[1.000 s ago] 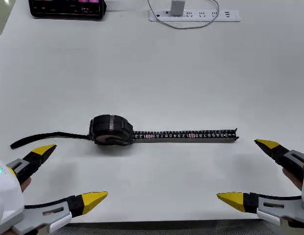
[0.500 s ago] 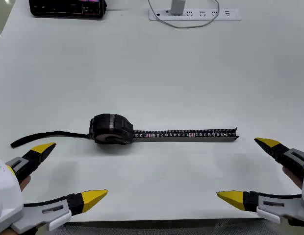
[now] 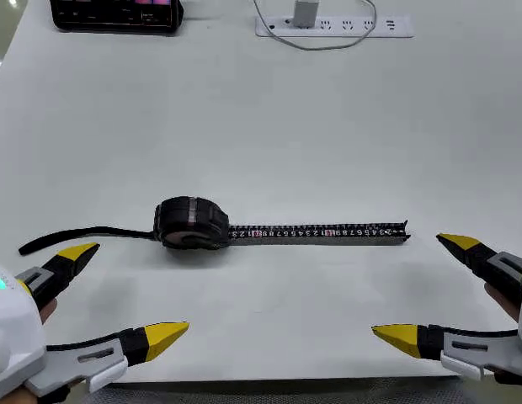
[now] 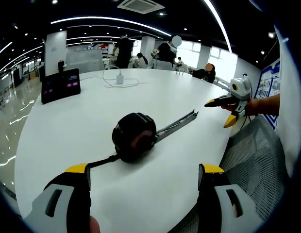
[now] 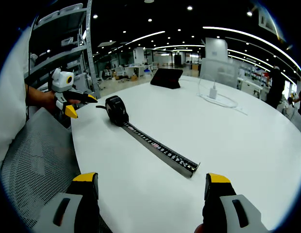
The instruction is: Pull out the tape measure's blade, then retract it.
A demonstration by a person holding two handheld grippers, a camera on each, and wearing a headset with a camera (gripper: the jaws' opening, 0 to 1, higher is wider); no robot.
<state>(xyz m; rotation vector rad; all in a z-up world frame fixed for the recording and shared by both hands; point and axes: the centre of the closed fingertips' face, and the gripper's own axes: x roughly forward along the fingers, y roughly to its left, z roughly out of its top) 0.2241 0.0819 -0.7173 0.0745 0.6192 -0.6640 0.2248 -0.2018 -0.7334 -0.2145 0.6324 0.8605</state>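
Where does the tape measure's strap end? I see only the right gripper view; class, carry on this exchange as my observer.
Observer: The strap lies flat, running from the case on the side opposite the blade; its end is free, apart from the left gripper.
Operator: Is the black device on?
Observer: Yes; its screen glows pink.
Operator: What holds the white plug?
Observer: A white power strip at the table's far edge.
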